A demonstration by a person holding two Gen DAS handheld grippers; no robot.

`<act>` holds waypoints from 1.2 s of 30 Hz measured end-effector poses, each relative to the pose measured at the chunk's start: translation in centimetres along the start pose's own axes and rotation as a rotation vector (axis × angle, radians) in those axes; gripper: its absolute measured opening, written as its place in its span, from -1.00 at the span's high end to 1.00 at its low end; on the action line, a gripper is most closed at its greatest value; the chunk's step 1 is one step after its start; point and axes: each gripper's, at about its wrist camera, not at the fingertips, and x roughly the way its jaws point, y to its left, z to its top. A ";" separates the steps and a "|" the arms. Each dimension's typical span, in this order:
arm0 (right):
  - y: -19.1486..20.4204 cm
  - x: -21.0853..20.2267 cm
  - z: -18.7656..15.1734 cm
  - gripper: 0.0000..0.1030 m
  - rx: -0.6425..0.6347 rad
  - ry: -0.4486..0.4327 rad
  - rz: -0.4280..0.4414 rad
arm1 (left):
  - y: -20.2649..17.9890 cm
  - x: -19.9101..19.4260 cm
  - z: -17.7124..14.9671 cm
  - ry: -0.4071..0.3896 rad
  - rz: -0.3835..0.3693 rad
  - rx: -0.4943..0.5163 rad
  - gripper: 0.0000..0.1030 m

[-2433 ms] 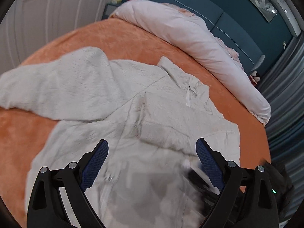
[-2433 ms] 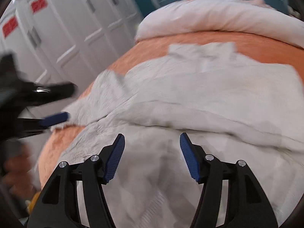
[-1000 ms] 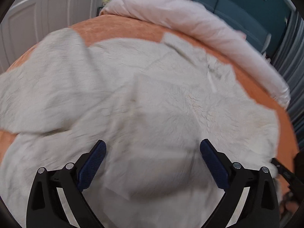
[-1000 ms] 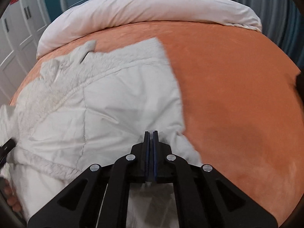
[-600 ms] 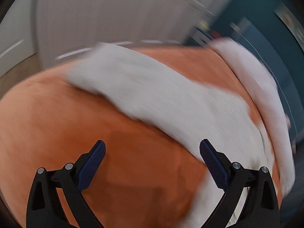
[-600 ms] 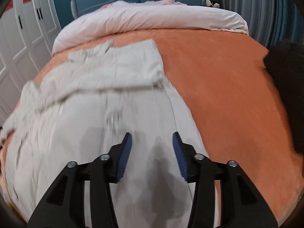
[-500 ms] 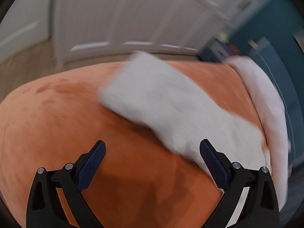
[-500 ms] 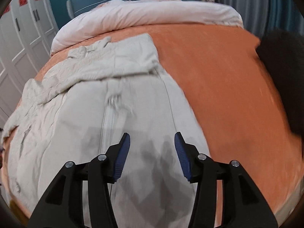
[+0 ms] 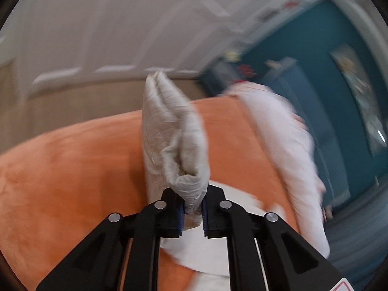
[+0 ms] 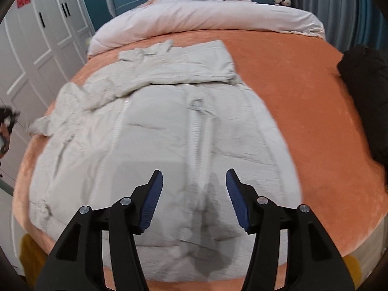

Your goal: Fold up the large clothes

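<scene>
A large pale grey jacket [image 10: 155,131] lies spread on the orange bed [image 10: 303,111], front up, its right sleeve folded across the chest. My left gripper [image 9: 192,212] is shut on the cuff of the jacket's left sleeve [image 9: 169,131] and holds it up off the bed. That sleeve stretches out at the left of the right wrist view [image 10: 55,111], where the left gripper [image 10: 4,121] shows at the frame edge. My right gripper [image 10: 194,198] is open and empty above the jacket's hem.
A rolled white duvet [image 10: 206,14] lies along the head of the bed, also in the left wrist view [image 9: 286,140]. A black garment [image 10: 363,92] sits at the bed's right edge. White wardrobe doors [image 10: 36,36] stand to the left.
My left gripper has closed on the sleeve cuff and lifted it. My right gripper, shut a second ago, has opened, let go of the jacket and pulled back over the hem.
</scene>
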 end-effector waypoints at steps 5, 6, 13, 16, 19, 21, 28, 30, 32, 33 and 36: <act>1.2 -0.2 0.5 -0.02 0.020 -0.030 0.076 | -17.2 -3.0 -6.3 0.011 -0.219 0.327 0.89; 1.3 -0.3 0.6 -0.02 0.021 -0.037 0.083 | -21.2 -3.4 -9.0 0.029 -0.280 0.392 0.89; -0.9 -1.3 0.6 -0.02 0.049 -0.061 0.082 | -34.9 0.1 -27.4 0.285 -0.383 0.625 0.04; -3.0 -1.2 0.4 -0.07 0.095 -0.055 0.073 | -34.4 2.5 -34.4 0.371 -0.288 0.646 -0.69; -4.8 -1.1 0.6 -0.11 0.129 -0.060 0.065 | -31.9 3.4 -38.0 0.420 -0.241 0.695 -0.69; -5.6 -0.8 1.5 -0.12 0.137 -0.067 0.070 | -29.0 3.4 -37.4 0.432 -0.225 0.674 -0.69; -6.1 3.5 9.4 -0.24 0.166 -0.113 0.145 | -21.4 5.3 -28.5 0.344 -0.039 0.520 -0.71; -5.3 5.6 11.7 -0.26 0.168 -0.108 0.160 | -19.5 6.5 -25.7 0.338 0.011 0.450 -0.71; -4.2 8.5 14.0 -0.27 0.162 -0.084 0.174 | -17.6 7.8 -23.4 0.347 0.045 0.377 -0.71; -3.8 9.4 14.6 -0.28 0.163 -0.075 0.174 | -16.1 8.5 -22.4 0.360 0.052 0.319 -0.71; -2.3 13.4 16.6 -0.32 0.180 -0.017 0.200 | -12.9 10.0 -21.2 0.388 0.049 0.150 -0.71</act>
